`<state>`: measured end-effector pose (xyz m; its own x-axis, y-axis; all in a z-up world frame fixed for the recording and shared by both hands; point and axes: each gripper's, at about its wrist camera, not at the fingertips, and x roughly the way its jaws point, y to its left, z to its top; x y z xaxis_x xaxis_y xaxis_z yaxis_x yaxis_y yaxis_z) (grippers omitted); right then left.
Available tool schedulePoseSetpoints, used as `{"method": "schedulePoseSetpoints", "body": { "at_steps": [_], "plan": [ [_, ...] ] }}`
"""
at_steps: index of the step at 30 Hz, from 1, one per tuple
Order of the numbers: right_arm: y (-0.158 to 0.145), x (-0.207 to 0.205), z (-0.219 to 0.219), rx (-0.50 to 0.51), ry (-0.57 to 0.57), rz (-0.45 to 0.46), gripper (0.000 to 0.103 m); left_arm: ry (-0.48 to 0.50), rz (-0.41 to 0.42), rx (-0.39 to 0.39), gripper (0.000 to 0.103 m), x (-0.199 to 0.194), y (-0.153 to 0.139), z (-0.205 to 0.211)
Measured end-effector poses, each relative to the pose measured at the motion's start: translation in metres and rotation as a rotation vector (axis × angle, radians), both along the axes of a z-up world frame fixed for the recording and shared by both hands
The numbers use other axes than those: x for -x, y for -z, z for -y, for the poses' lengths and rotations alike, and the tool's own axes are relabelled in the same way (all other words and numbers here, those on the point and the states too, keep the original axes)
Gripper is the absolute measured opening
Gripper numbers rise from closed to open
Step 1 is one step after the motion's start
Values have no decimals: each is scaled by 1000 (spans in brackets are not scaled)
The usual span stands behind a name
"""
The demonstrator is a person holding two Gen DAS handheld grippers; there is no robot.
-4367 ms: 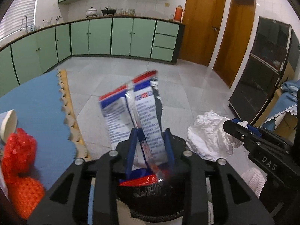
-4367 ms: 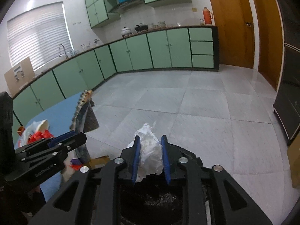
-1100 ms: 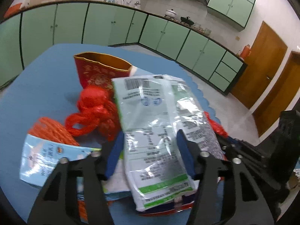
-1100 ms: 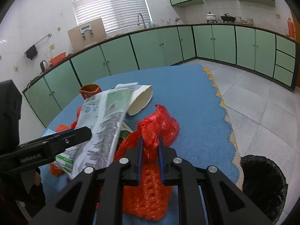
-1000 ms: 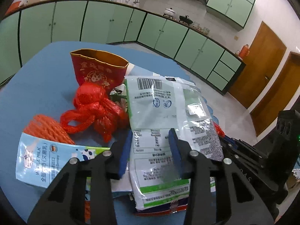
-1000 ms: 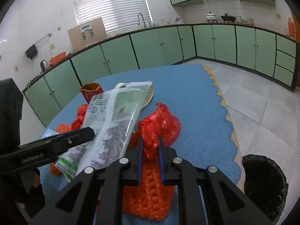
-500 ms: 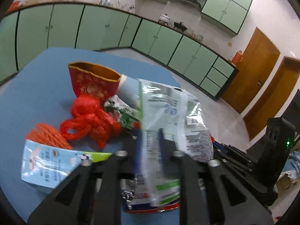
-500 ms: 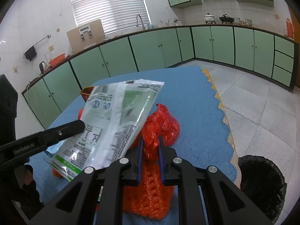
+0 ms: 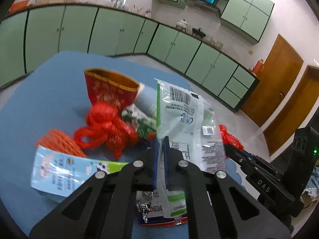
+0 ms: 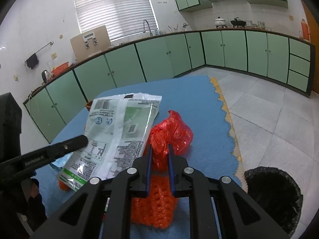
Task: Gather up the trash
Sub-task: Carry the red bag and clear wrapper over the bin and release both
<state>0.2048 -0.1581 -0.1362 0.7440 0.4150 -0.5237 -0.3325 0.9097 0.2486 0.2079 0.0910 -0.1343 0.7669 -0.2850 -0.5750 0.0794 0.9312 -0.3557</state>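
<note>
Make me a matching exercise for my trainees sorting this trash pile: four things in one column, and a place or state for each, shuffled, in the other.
Things:
1. green-and-white wrapper
2. red plastic bag
3. black-lined bin
4. red paper cup

Places or states:
A. on the floor past the blue mat's edge
B. lying on its side on the mat
C. pinched in the left tongs
D. pinched in the right tongs

Pairs: 1-C, 2-D, 3-A, 4-B
</note>
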Motion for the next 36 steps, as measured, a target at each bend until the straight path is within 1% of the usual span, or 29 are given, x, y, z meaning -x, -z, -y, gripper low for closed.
{"method": "schedulePoseSetpoints", "body": {
  "at_steps": [9, 20, 24, 28, 36],
  "plan": [
    [-33, 14, 28, 10, 66, 66, 14, -1, 73, -19, 2, 13, -32, 12],
    [-64, 38, 70, 2, 163, 124, 14, 75, 177, -22, 2, 15, -74, 49],
    [-72, 48, 88, 15, 207, 139, 14, 117, 199, -22, 2, 12, -81, 68],
    [-76, 60, 112, 23, 260, 147, 14, 177, 210, -23, 2, 10, -84, 100],
    [-72, 83, 160, 29, 378, 132, 14, 289, 212, -52, 2, 8, -72, 162]
  ]
}}
